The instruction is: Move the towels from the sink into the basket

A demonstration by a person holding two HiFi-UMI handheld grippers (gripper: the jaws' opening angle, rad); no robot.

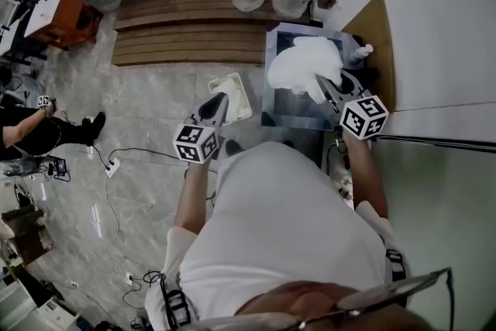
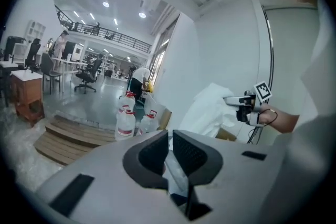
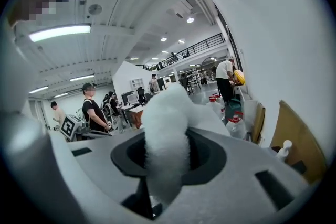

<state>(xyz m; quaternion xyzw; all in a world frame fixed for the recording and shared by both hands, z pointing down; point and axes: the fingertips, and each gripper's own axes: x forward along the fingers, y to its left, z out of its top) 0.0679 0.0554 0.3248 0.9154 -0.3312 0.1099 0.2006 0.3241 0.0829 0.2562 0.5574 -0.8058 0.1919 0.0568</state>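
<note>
In the head view, the grey two-jaw left gripper with its marker cube sits just left of centre and points toward the top of the frame. Its jaws are almost together, with nothing between them. The grey two-jaw right gripper is right of centre and slightly higher, its jaws clamped on a fluffy white towel. The bare left forearm and right forearm both reach up the frame.
</note>
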